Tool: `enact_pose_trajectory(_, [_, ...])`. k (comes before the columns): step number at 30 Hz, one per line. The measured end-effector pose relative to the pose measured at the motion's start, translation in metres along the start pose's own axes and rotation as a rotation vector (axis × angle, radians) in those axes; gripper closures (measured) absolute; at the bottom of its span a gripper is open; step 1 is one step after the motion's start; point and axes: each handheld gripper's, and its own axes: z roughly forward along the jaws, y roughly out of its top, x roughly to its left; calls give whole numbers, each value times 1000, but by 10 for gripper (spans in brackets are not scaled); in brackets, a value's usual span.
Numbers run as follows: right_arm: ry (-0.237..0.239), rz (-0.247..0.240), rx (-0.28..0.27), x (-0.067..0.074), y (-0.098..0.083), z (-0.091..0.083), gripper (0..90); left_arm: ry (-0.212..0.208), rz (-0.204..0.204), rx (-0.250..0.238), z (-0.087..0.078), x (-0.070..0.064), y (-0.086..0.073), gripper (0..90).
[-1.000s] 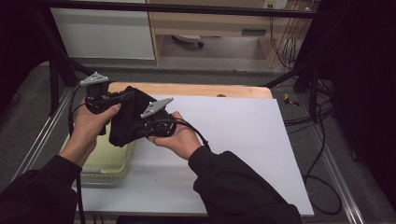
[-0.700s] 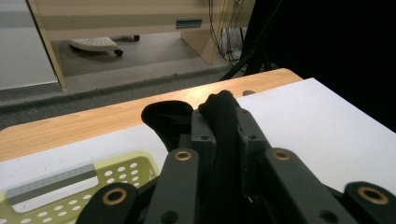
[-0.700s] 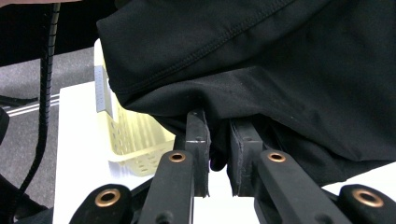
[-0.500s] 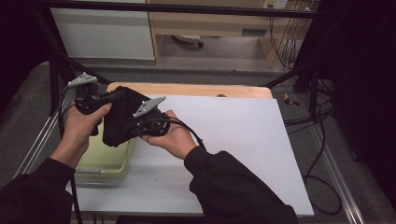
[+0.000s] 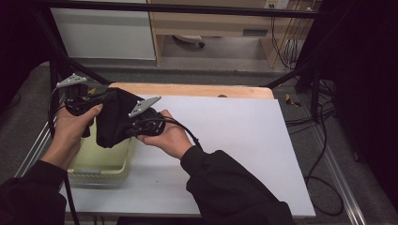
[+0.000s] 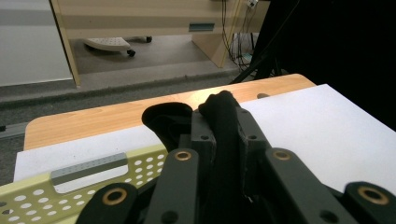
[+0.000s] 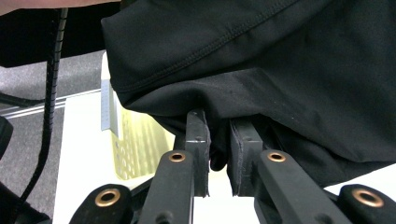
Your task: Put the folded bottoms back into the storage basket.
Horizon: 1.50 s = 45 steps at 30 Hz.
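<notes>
A black garment [image 5: 115,119] hangs folded between my two grippers, above the pale yellow-green perforated basket [image 5: 101,161] at the table's left. My left gripper [image 5: 101,99] is shut on the garment's upper edge; in the left gripper view the black cloth [image 6: 224,140] is pinched between the jaws. My right gripper [image 5: 133,125] is shut on the garment's lower part, and in the right gripper view a fold of the cloth [image 7: 289,70] is clamped between the pads [image 7: 198,135].
A white sheet [image 5: 234,140] covers most of the wooden table [image 5: 197,90]. Black frame bars [image 5: 65,65] and cables [image 5: 324,140] run along the table's sides. A cabinet [image 5: 103,33] and a desk stand on the floor behind.
Both hands have carried the garment leftward, from over the sheet to above the basket. Both grips on the cloth are unchanged.
</notes>
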Motion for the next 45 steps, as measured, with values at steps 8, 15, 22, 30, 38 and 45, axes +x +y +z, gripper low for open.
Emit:
enact_pose_trajectory(8, [1,-1,-2,0,3,9,804,-4,-23,-3,-1,12,-4,807])
enact_pose_trajectory(15, [1,-1,-4,0,6,18,804,-4,-31,-6,-1,19,-5,807])
enact_pose_trajectory(22, [0,4,-9,2,8,27,804,-1,-29,-6,0,20,-6,807])
enact_pose_trajectory(30, [9,-9,-12,5,12,33,804,6,-23,-8,-3,21,-7,806])
enact_pose_trajectory(38, [28,-13,-21,7,13,40,804,17,-33,-10,-6,29,-10,806])
enact_pose_trajectory(45, [22,-15,-14,8,13,43,804,16,-34,-7,-7,32,-12,806])
